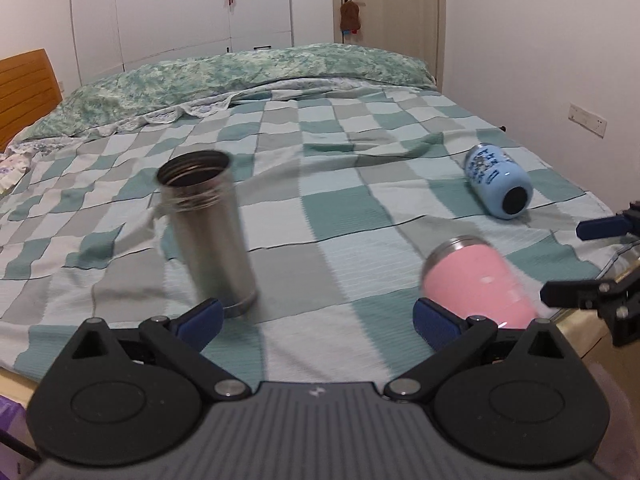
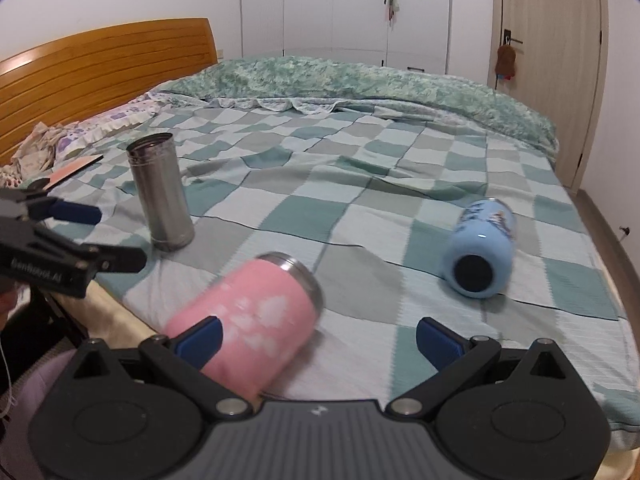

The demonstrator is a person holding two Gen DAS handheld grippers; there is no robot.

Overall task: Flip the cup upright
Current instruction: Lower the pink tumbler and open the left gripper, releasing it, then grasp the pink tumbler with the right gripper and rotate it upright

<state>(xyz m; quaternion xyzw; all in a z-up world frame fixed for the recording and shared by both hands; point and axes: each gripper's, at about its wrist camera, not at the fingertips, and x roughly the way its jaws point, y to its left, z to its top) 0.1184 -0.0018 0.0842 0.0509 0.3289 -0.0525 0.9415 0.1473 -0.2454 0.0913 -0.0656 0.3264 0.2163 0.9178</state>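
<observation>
The pink cup (image 2: 248, 320) is lying on the bed (image 2: 360, 208), rim pointing away, just ahead of the right hand-held gripper (image 2: 318, 338), nearer than the left hand-held gripper (image 1: 318, 322), both gaping empty

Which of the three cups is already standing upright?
The steel cup, open mouth up. The pink cup and the blue cup both lie on their sides.

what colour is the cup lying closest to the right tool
Pink with faint white cloud-like marks and a bare metal rim; the pink cup shows best in the right wrist view.
</observation>
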